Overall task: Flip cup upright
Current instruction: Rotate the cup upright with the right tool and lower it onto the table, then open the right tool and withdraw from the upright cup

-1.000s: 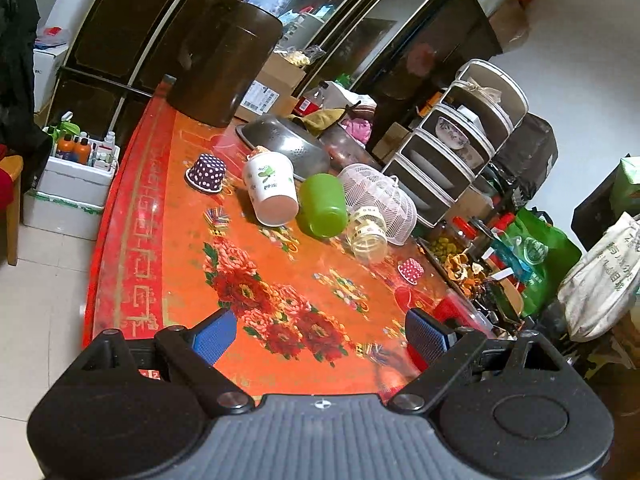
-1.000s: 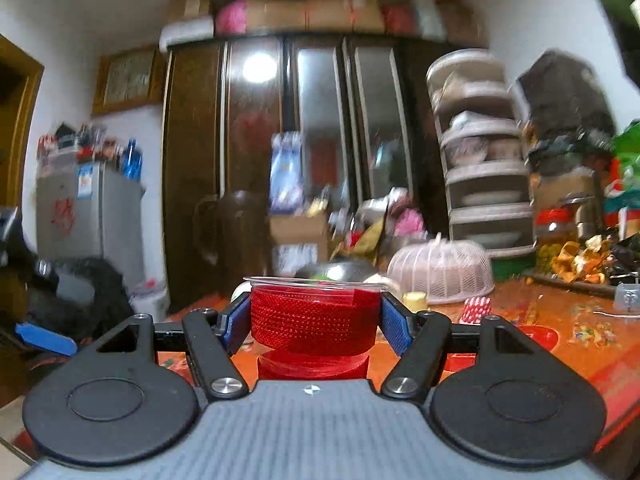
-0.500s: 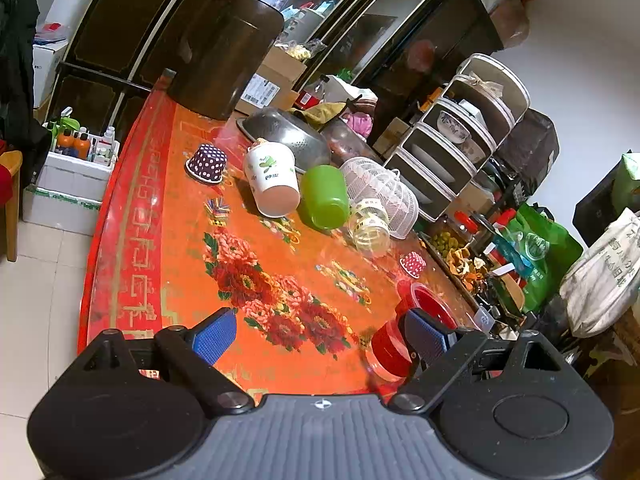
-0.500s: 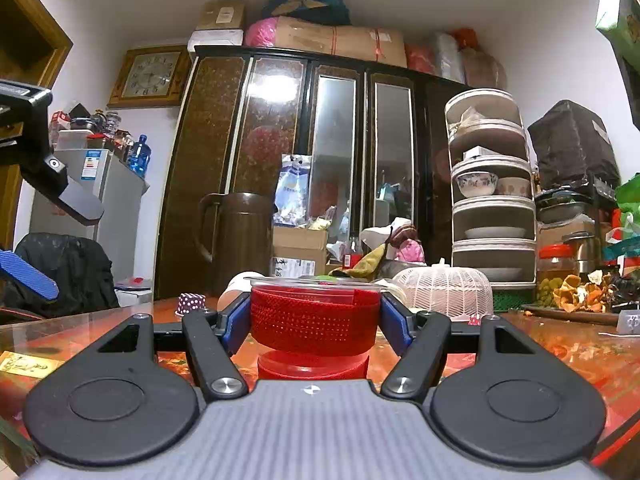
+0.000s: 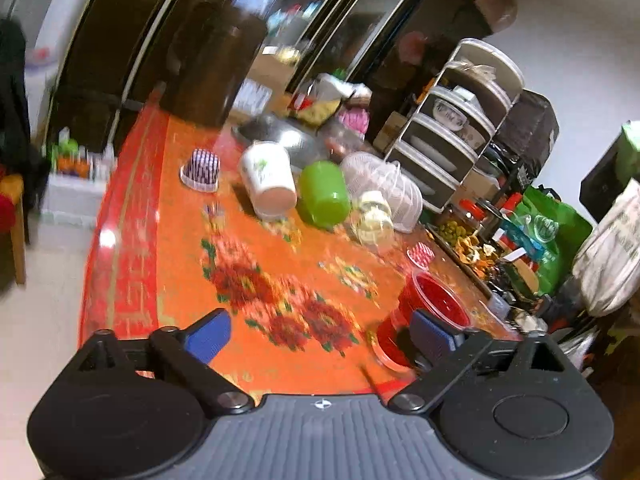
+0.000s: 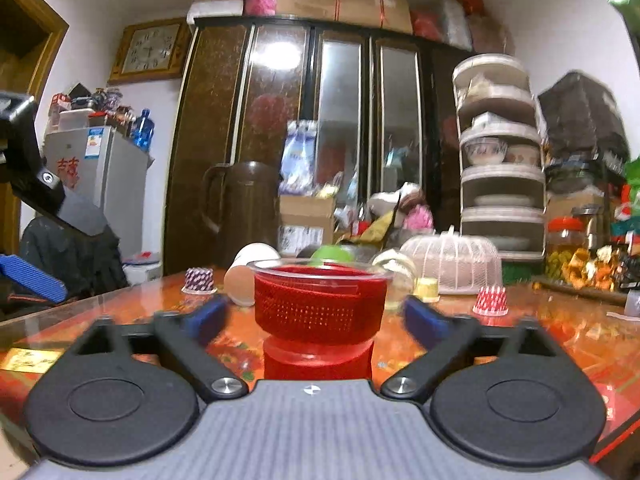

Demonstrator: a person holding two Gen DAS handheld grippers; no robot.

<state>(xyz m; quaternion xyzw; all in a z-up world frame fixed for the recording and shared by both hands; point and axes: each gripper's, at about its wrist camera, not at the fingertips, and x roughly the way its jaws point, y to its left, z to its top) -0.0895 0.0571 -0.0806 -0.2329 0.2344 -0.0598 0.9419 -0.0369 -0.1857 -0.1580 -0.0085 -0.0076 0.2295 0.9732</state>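
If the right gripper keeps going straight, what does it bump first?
Probably the red mesh-sided plastic cup, standing upright right between the open right gripper fingers, apparently untouched.

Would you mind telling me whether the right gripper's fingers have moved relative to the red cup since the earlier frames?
Yes. The right gripper has opened: its fingers, earlier pressed against the red cup, now stand apart from it on either side.

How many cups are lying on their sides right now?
2, possibly more hidden: the white cup and the green cup beside it, mid-table. The red cup stands upright between the right gripper's open jaws.
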